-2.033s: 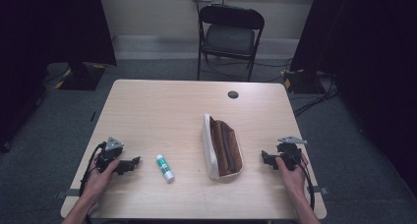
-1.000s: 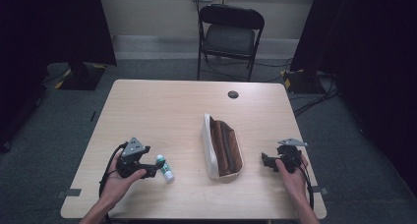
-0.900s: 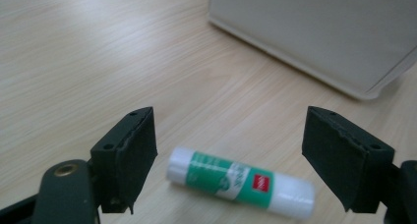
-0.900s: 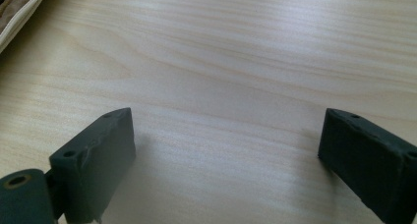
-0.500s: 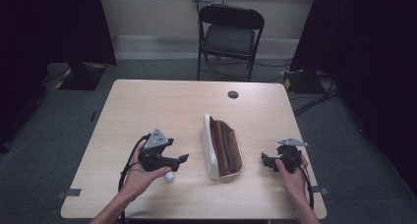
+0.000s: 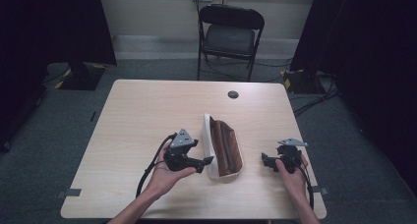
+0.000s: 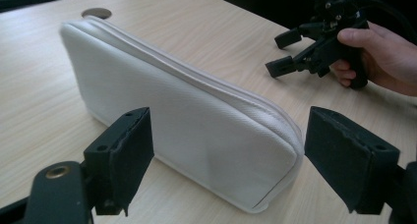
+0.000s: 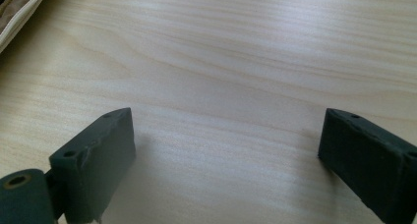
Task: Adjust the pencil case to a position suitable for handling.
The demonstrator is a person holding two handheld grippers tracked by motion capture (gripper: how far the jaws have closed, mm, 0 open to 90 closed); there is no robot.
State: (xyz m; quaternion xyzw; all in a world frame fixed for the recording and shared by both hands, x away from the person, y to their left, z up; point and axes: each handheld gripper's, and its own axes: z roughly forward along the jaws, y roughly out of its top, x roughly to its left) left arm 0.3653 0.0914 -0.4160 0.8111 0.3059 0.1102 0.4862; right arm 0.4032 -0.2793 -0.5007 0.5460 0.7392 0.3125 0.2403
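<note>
Your left tool (image 6: 209, 161) has travelled from near the counter's (image 6: 147, 106) left front corner toward the middle, and it now hangs just beside the white pencil case (image 6: 210, 150), its jaws pointing at the case's white side wall. Two seconds ago that tool sat well to the left, with the glue stick lying between it and the case; now your hand and tool cover the spot where the stick lay, and you cannot tell from above whether it is under them. In the left gripper view the white fabric wall of the case (image 7: 187, 121) stands just ahead of the jaws, which are spread wide with nothing gripped between them. The case itself has not shifted: it still lies in the front half of the counter, a little right of centre, long side running front to back, its brown lining facing up and to the right. Your right tool (image 6: 265, 161) has kept its place near the right front corner, well apart from the case, jaws likewise wide and empty over bare wood, as the right gripper view shows.
</note>
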